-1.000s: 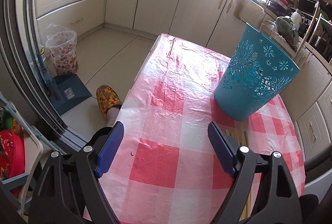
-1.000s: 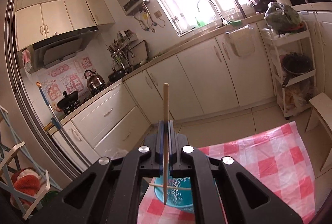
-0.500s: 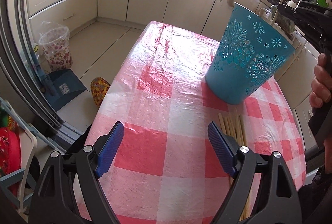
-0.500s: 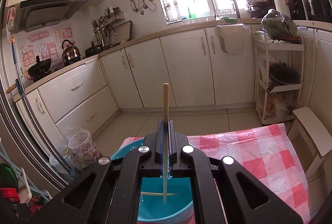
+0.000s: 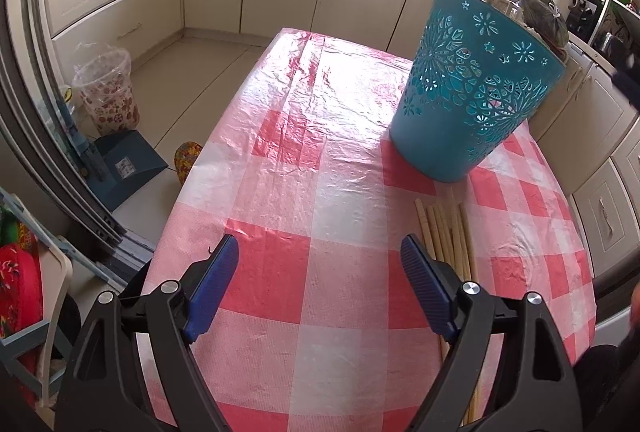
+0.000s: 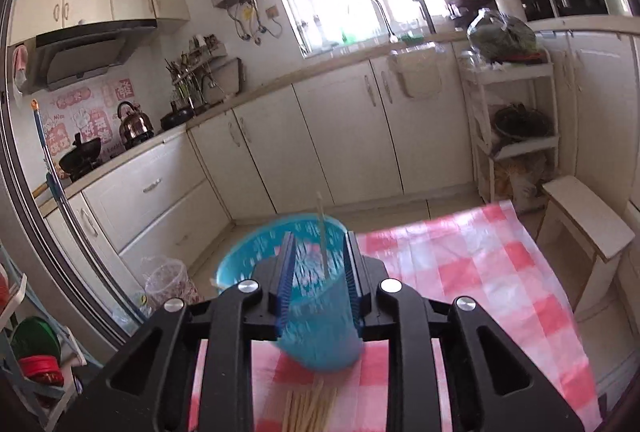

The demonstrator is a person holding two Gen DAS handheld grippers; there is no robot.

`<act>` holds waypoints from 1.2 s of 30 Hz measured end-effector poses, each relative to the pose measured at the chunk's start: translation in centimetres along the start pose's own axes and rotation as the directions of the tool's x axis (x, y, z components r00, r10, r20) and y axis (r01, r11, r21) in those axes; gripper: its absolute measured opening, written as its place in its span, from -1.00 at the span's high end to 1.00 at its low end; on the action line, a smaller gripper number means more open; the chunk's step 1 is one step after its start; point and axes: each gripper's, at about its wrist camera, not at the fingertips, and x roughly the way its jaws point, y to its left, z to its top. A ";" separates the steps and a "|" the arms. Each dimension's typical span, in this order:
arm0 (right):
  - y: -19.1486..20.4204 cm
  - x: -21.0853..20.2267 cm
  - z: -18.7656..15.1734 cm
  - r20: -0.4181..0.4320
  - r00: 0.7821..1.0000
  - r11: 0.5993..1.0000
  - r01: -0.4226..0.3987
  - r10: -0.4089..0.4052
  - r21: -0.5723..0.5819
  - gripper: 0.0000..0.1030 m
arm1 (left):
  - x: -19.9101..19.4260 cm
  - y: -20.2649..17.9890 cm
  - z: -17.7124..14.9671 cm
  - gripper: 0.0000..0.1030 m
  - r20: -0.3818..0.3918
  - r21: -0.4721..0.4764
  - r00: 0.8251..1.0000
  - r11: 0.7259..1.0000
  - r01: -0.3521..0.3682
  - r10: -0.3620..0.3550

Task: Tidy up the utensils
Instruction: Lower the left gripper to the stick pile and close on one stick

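The right tool (image 6: pixel 320 264) is opening, a blurred chopstick (image 6: pixel 321 244) seemingly loose above the basket (image 6: pixel 256 252); the left tool (image 5: pixel 320 272) gapes empty.

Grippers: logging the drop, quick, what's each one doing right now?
Left gripper: open, empty.
Right gripper: jaws opening, chopstick loose between them over the blue basket.

the left black two-finger gripper with blue ribbed pads (image 5: pixel 314 282) is held pitched steeply downward, its jaws spread wide with nothing between them. the right black two-finger gripper with blue pads (image 6: pixel 320 272) is tilted slightly downward, its jaws opening.
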 end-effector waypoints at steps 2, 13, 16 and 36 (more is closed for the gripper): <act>-0.6 0.8 -3.8 -0.147 0.989 1.000 0.018 -0.017 0.001 0.54 | 0.1 -0.1 -0.1 -0.54 -0.008 0.001 1.000 1.000 0.001 -0.001; -0.8 7.3 -11.8 -0.432 0.901 1.000 0.026 -0.025 -0.004 0.69 | 0.2 -1.3 -0.4 -0.54 -0.021 0.031 1.000 0.999 -0.009 0.010; -0.2 8.0 -12.8 -0.445 0.895 0.999 0.023 -0.036 -0.035 0.69 | 0.5 -1.9 -0.1 -0.54 -0.024 0.039 1.000 0.999 -0.014 0.015; -2.5 7.6 -12.0 -0.480 0.873 0.994 0.046 -0.088 -0.099 0.85 | 4.6 -7.4 -0.1 -0.39 -0.069 0.181 0.987 0.975 -0.127 0.142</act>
